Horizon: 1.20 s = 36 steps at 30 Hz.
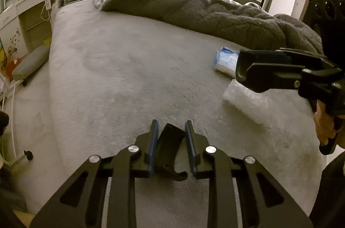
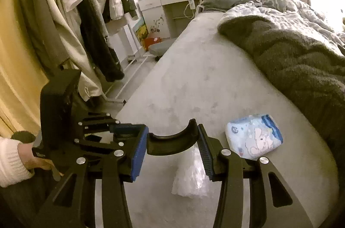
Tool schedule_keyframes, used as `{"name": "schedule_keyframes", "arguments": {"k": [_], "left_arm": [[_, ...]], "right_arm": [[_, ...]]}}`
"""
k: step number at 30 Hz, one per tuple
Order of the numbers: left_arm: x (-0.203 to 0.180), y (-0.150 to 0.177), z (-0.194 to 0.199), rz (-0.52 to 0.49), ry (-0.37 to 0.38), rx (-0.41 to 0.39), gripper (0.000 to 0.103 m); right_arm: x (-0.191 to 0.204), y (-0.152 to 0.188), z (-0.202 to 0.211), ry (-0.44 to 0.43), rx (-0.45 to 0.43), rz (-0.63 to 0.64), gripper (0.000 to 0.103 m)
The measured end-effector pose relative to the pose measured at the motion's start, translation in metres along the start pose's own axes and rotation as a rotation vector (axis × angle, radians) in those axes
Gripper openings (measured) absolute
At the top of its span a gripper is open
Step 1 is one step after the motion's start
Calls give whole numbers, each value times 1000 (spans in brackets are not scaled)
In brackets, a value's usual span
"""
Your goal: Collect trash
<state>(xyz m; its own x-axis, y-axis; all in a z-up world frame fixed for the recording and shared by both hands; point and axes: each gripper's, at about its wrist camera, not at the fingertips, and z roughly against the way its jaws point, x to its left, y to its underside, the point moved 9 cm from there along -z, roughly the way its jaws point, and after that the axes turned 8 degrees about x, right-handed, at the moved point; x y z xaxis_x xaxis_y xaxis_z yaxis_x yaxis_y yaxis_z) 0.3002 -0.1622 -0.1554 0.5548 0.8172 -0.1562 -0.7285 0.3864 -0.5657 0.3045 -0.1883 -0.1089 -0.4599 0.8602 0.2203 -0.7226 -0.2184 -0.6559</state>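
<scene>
Trash on the bed is two pieces as far as I can see: a crinkly clear plastic bag point(image 2: 190, 176) low in the middle of the right wrist frame, and a blue-and-white printed packet point(image 2: 254, 137) just beside it to the right, near the edge of the dark fuzzy blanket point(image 2: 291, 59). Both lie flat on the grey bed cover point(image 2: 194, 81).

My right gripper point(image 2: 172, 149) is spread fairly wide with nothing between the blue pads. It hangs over the plastic bag with the bag showing through the gap, so I reckon that's the first grab. Whether it touches the bag yet, I can't tell.

My left gripper point(image 1: 171, 148) is at the bottom centre of its own frame, jaws partly open and empty, over bare cover. In that view the bag point(image 1: 245, 102) and packet point(image 1: 226, 60) sit off to the right, partly behind the right gripper's body, so I'm guessing the left is parked out of the way.

Thin film on plush fabric is fiddly; the pads may pinch the cover along with the bag.
</scene>
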Motion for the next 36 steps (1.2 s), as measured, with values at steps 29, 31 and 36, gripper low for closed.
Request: {"name": "schedule_keyframes", "arguments": {"k": [29,31,36], "left_arm": [[13,42,57,146,31,-56,22],[18,43,62,165,41,-61,21],[29,48,77,185,29,-77,21]], "right_arm": [[59,10,22,40,-35,-202,46],[63,12,23,42,-35,-208,46],[75,11,19,38,-25,-204,46]]}}
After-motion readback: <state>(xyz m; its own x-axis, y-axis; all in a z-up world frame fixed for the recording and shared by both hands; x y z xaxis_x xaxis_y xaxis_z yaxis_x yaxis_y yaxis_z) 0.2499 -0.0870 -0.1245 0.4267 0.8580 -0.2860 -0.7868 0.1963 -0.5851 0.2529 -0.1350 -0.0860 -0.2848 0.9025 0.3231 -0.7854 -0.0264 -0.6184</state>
